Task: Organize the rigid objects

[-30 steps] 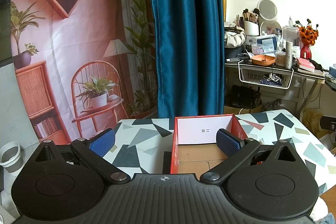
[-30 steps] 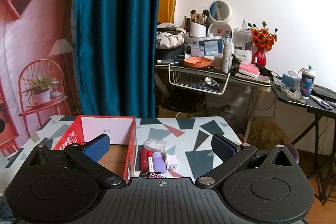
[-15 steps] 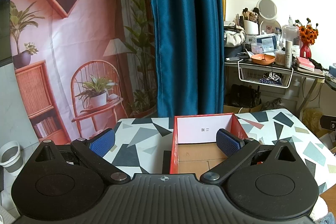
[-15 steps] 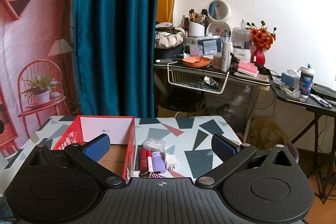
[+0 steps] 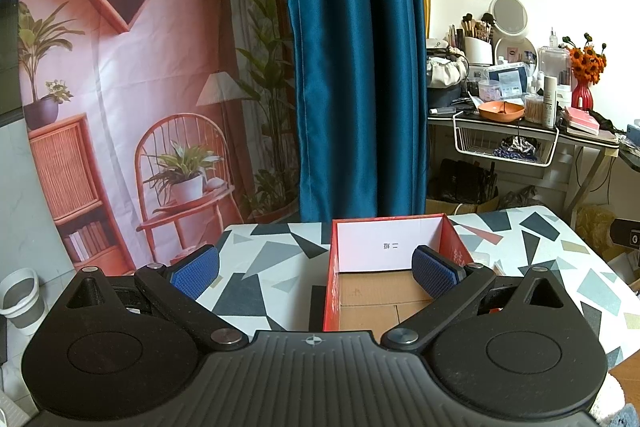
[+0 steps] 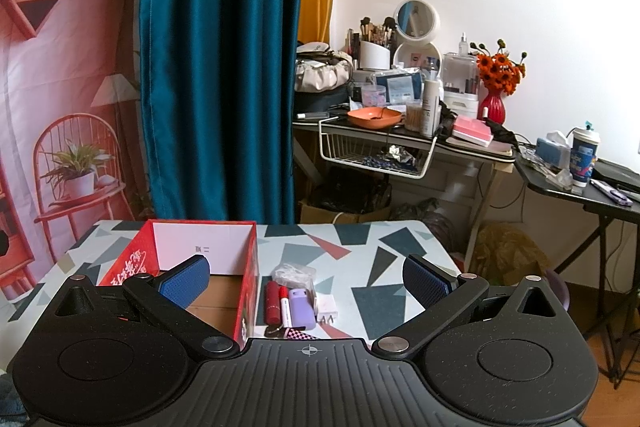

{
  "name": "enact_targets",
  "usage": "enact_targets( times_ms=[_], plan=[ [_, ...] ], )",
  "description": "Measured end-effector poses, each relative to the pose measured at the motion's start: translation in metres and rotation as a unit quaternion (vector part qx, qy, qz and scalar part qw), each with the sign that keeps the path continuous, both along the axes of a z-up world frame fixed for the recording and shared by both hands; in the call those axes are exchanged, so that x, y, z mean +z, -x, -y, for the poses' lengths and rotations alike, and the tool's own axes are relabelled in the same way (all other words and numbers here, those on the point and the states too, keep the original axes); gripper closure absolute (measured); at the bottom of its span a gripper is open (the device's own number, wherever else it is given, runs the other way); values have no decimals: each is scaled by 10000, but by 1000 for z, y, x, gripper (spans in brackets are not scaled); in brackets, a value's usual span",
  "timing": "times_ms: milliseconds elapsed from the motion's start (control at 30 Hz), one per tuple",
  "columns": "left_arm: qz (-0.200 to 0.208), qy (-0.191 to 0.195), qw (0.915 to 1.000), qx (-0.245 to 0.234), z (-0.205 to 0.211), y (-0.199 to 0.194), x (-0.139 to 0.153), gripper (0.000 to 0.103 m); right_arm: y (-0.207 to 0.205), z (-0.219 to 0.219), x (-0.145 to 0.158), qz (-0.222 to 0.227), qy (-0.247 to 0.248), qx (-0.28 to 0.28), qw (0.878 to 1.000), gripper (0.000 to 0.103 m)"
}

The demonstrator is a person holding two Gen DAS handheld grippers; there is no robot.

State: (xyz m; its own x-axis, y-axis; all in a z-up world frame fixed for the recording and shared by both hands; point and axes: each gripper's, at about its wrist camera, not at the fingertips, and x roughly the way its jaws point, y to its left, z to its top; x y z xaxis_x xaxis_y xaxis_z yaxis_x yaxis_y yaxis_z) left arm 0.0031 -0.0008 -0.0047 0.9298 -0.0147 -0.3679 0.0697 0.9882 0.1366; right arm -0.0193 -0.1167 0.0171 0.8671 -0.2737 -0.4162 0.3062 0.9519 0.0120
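While you held both tools level above the patterned table, your left gripper and right gripper both had their fingers spread wide with nothing between them. The small items, a red tube, a red-capped marker, a lilac case and a white plug, lay packed side by side just beside the red box, which looked empty. With them that tight, reaching for one could have nudged its neighbours or pinched two together.
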Motion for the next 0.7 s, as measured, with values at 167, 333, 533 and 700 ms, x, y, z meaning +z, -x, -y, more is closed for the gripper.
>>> enact_targets(
  times_ms=[167, 333, 533, 700],
  plan=[
    [-10, -7, 10000, -1, 0, 0, 0, 0, 2, -1, -1, 52, 5, 13, 10000, 0],
    [-49, 5, 10000, -4, 0, -1, -1, 0, 7, 3, -6, 144, -13, 20, 9999, 0],
    [-154, 17, 9999, -40, -1, -14, -5, 0, -1, 10, -9, 234, -153, 230, 9993, 0],
    [-27, -147, 9999, -73, 1, -32, -9, 0, -20, 28, -22, 134, -537, 292, 9980, 0]
  ],
)
